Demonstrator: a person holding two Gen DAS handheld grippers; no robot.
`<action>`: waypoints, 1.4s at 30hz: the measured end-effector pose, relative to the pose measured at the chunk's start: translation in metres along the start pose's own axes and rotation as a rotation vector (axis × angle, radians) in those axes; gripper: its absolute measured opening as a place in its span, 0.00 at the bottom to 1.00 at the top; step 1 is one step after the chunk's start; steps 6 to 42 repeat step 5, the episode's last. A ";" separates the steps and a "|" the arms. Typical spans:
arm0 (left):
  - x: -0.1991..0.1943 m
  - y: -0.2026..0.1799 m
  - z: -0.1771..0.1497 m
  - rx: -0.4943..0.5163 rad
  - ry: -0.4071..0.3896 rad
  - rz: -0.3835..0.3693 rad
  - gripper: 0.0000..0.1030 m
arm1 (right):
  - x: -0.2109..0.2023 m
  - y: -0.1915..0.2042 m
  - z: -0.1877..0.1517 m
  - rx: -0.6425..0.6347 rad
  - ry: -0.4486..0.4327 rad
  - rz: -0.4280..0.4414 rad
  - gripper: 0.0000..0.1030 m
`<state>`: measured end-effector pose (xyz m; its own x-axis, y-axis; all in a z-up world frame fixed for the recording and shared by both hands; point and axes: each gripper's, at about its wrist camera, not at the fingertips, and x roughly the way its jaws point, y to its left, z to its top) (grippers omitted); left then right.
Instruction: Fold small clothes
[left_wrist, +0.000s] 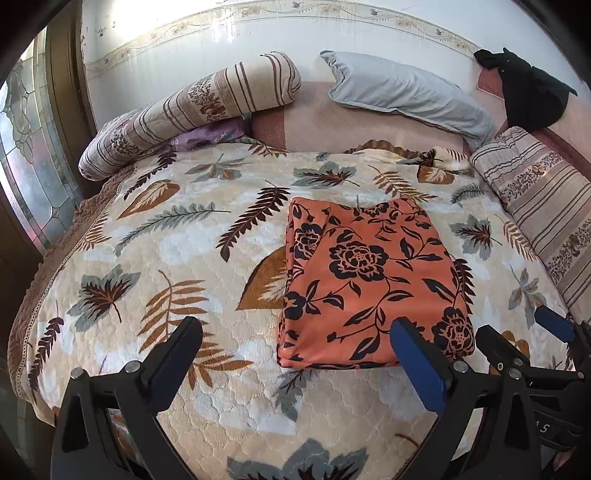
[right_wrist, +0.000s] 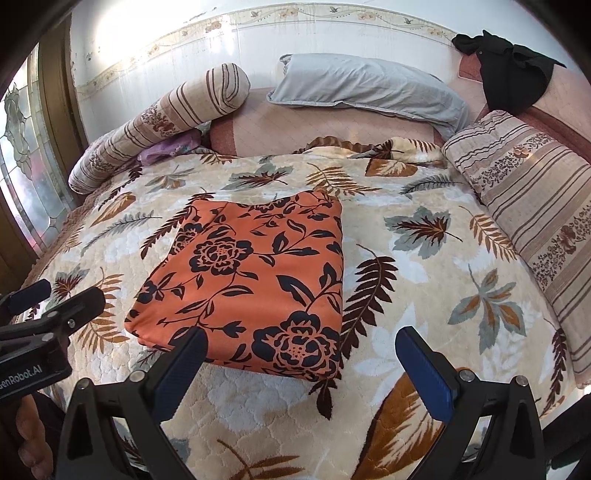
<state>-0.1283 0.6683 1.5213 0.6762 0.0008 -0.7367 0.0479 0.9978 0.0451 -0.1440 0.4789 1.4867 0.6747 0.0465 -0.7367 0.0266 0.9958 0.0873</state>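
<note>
So I've got both grippers hanging just above the near edge of the bed, nothing in either one. The left gripper (left_wrist: 297, 334) is spread wide, blue pads well apart, and the right gripper (right_wrist: 301, 345) is released the same way. The orange flowered cloth (right_wrist: 251, 280) is folded into a neat rectangle lying flat on the leaf-print blanket (left_wrist: 177, 243), roughly mid-bed. From the left wrist view it sits just right of center, its near edge next to my right-hand finger (left_wrist: 417, 365). Far side: a striped bolster (left_wrist: 192, 107) on the left, a grey pillow (left_wrist: 410, 96) in the middle, some black clothing (left_wrist: 528, 92) at the far right. Another striped cushion (right_wrist: 524, 206) runs along the right edge.
</note>
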 end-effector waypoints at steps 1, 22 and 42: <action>0.000 0.001 0.001 -0.001 -0.002 -0.006 0.99 | 0.000 0.000 0.001 0.000 0.000 0.001 1.00; 0.001 0.000 0.004 0.003 -0.011 -0.006 0.99 | 0.003 0.002 0.002 -0.002 0.003 0.001 1.00; 0.001 0.000 0.004 0.003 -0.011 -0.006 0.99 | 0.003 0.002 0.002 -0.002 0.003 0.001 1.00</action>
